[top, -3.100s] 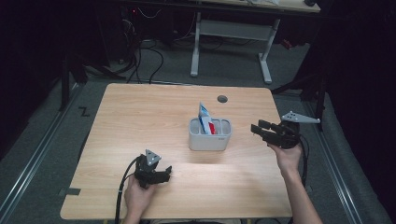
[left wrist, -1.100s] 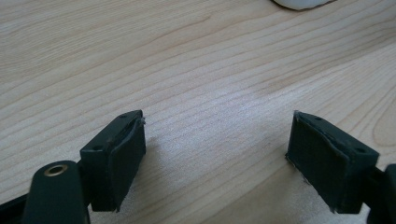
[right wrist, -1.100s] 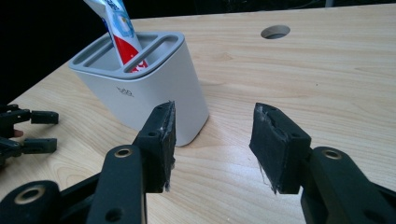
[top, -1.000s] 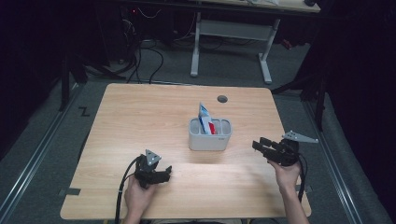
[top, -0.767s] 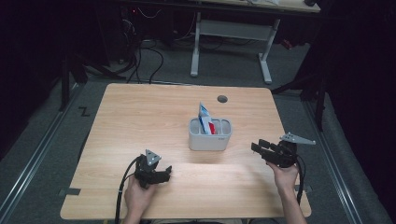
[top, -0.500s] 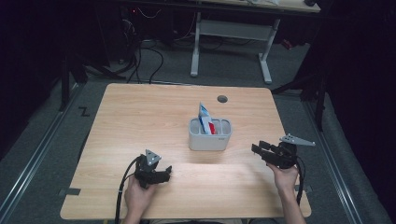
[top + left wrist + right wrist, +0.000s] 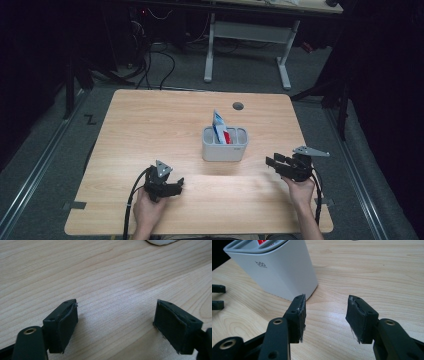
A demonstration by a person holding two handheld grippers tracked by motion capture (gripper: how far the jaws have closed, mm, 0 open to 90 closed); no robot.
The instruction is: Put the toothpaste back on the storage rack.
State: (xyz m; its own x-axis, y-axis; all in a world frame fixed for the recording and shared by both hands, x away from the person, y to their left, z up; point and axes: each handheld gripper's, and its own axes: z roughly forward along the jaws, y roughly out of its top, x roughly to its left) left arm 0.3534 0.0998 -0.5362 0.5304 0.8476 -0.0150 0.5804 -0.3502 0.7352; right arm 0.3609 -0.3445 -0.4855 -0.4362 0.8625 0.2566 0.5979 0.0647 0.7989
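1. Your left tongs rest near the front edge of the pale wooden counter, jaws spread apart with nothing between them.
2. Your right tongs sit near the right edge, likewise released.
3. The grey plastic holder stands mid-counter between them; its red-and-blue contents are too small to identify.

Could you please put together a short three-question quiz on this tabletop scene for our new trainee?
1. True or false: the left gripper is shut on something.
2. What stands in the grey holder? A) a toothpaste tube B) a spoon C) a marker
3. Which gripper lies at the holder's right side?

Key:
1. False; its jaws are open over bare table.
2. A, a toothpaste tube, upright.
3. The right gripper, also open.
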